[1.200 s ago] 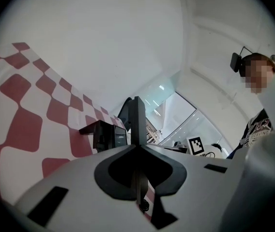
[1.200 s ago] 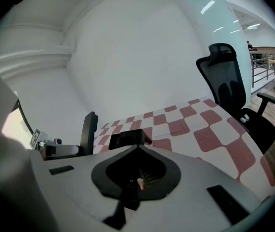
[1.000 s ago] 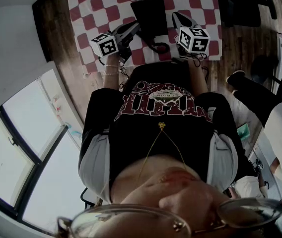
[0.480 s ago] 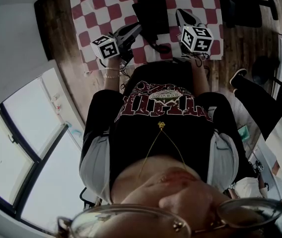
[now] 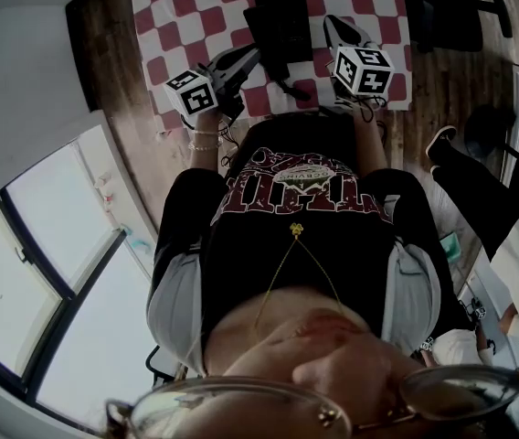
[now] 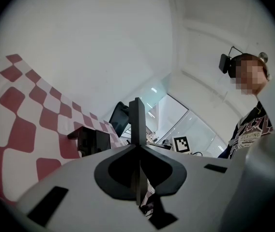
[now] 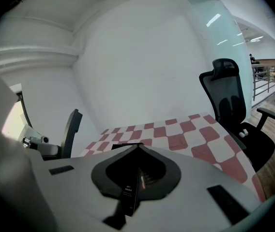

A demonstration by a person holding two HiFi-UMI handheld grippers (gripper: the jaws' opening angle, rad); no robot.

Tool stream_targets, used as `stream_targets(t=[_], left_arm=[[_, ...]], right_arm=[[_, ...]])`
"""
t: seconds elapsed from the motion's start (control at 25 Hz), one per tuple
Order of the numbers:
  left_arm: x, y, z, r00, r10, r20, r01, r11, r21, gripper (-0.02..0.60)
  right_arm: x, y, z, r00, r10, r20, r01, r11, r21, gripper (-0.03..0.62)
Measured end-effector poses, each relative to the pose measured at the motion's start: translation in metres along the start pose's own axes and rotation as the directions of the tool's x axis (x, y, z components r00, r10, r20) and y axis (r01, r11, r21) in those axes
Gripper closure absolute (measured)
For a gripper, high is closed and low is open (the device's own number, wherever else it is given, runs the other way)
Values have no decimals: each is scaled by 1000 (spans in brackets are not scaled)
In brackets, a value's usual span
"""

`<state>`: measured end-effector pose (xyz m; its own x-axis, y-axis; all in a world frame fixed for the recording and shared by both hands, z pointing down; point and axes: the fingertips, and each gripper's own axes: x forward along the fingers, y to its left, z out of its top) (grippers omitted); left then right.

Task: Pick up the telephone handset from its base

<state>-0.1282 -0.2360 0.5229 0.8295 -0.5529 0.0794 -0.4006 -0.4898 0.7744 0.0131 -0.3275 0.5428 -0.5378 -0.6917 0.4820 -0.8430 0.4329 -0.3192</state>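
A soft red-and-white checked cloth (image 5: 186,16) covers the wooden table (image 5: 104,53). On the cloth lies the flat, black, boxy telephone (image 5: 280,26); its handset cannot be told apart from the base. The left gripper (image 5: 248,55) and right gripper (image 5: 334,26) flank the telephone, each with its jaws pressed together, gripping nothing.

Your bench (image 5: 179,7) wears a red-and-white checked cloth, and the telephone (image 5: 281,24) on it is black. The floor (image 5: 104,67) beside is dark brown wood. The office chair (image 7: 228,99) is black.
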Motion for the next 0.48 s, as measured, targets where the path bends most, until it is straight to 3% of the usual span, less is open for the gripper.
stream_targets(t=[0.48], left_arm=[[2,-2,-7,1000,-10,-5,10,1000,-4,549]], right_arm=[[-1,5,-2,1000,17,-17,-17,1000,-19,577]])
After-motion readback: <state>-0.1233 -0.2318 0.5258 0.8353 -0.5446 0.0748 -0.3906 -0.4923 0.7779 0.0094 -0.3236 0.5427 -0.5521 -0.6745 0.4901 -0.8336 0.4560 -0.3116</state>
